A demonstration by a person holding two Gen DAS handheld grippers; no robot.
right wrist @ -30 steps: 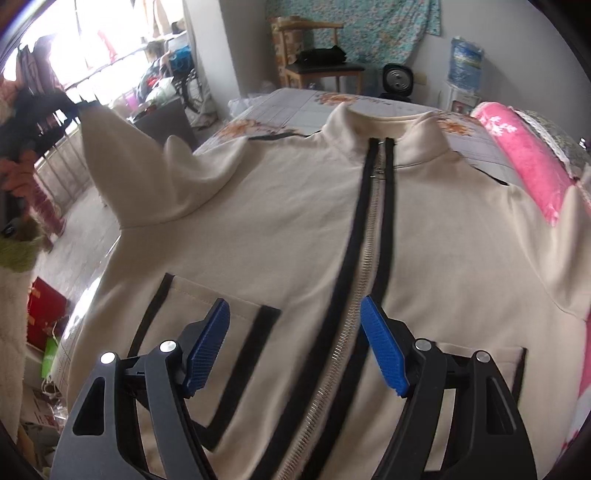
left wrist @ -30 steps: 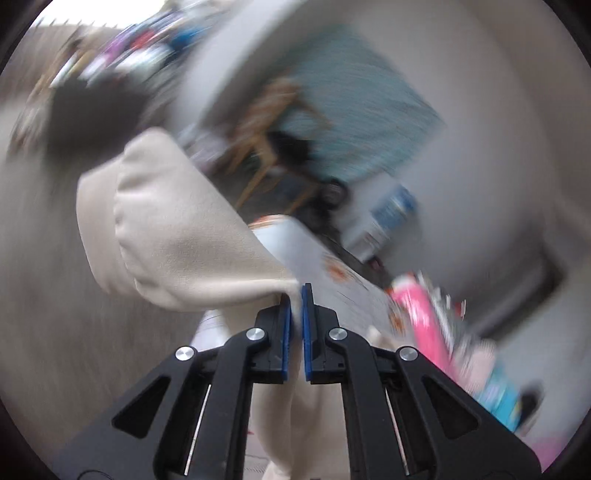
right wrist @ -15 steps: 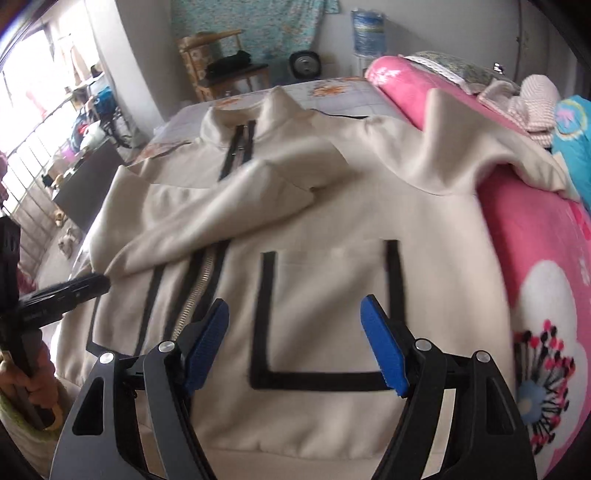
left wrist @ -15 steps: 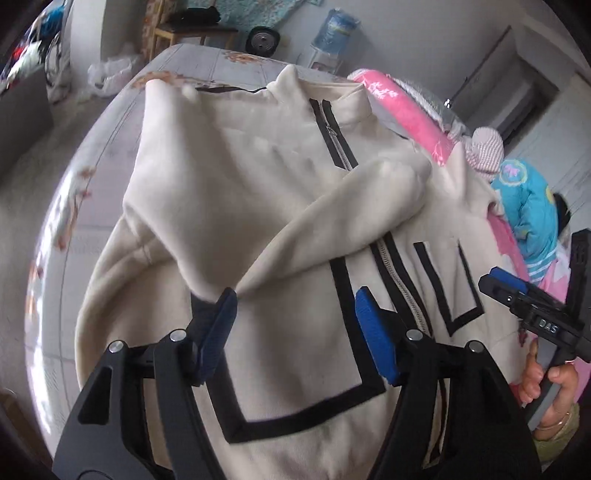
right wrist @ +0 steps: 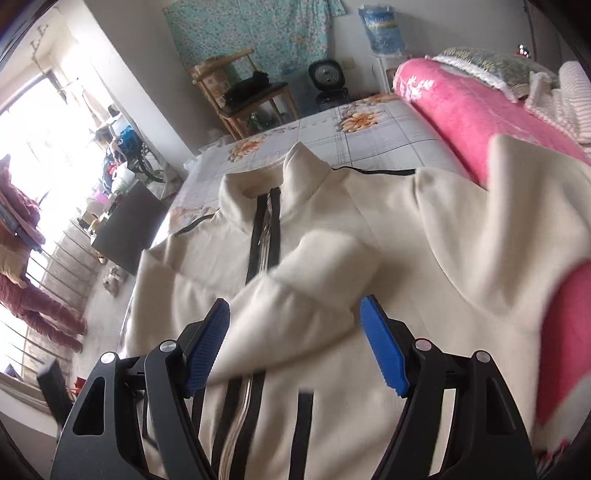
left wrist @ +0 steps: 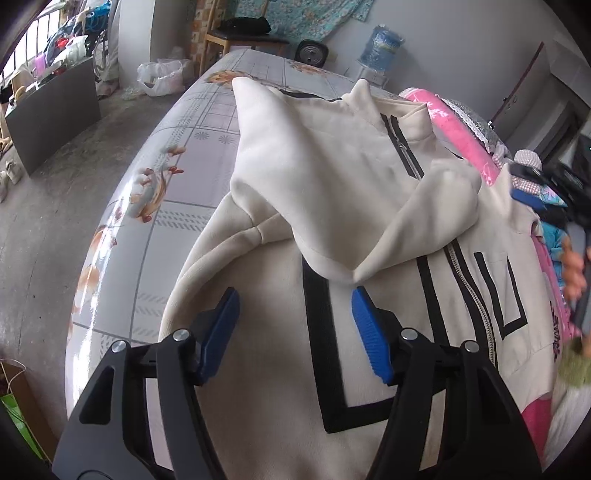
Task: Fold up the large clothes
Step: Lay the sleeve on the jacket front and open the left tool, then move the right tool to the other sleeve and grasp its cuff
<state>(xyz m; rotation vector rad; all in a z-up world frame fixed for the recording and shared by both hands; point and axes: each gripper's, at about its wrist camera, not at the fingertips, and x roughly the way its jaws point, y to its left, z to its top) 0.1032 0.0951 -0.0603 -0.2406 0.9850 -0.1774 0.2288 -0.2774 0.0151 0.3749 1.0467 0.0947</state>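
Folding the other sleeve [right wrist: 517, 206] comes next, I judge. The jacket [left wrist: 332, 177] lies zipper-up on the bed [left wrist: 192, 122], one sleeve [left wrist: 417, 225] across its chest. My left gripper [left wrist: 293, 312], fingers easing narrower, and right gripper [right wrist: 295, 325], fingers wide, both hold nothing. I'd pinch the cuff at upper right and lay it flat.

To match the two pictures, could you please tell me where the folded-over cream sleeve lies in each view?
Left wrist: cream fabric sleeve right of centre, cuff near the pads.
Right wrist: same sleeve at centre, crossing the zip.
Shared landmark: blue water bottle by the wall.
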